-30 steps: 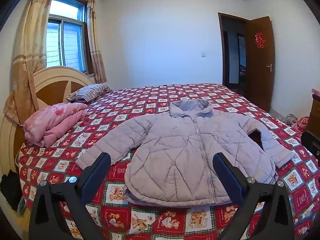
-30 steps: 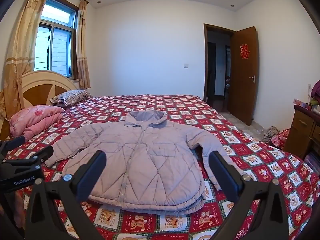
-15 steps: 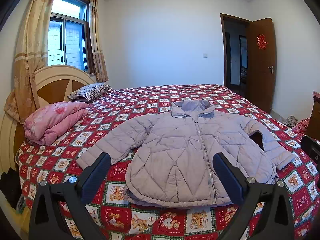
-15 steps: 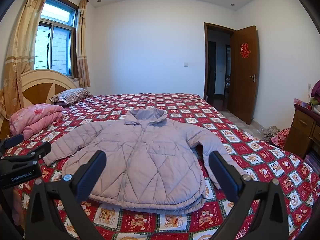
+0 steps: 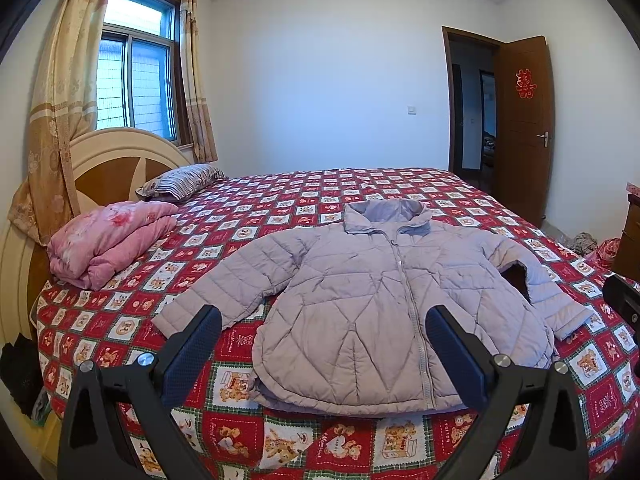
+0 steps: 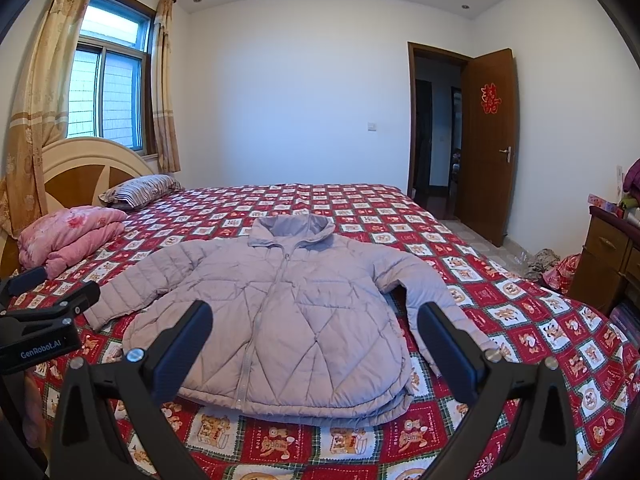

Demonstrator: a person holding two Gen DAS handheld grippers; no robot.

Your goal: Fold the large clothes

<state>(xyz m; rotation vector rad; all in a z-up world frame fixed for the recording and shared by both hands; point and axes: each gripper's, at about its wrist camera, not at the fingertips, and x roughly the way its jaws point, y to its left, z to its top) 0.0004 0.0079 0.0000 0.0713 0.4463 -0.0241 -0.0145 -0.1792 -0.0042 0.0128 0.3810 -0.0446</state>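
Most of the bed's (image 5: 304, 200) near half lay under the lilac puffer jacket (image 5: 372, 304), zipped, front up, hem by the near edge. I judged it light, soft, puffy and slippery; its sleeve cuffs (image 6: 96, 316) looked the best holds. My left gripper (image 5: 320, 344) and right gripper (image 6: 316, 340) hung above it, fingers apart, empty.

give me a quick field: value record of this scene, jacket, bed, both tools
jacket: lilac puffer, laid flat front up, zipped, sleeves spread out, collar toward the far wall
bed: red checked cover with bear prints
left tool: open, holding nothing, above the near edge of the bed, pointed at the jacket hem
right tool: open, holding nothing, pointed at the jacket
pink blanket: folded, by the headboard
pillow: striped, beyond the blanket
folding: not yet begun
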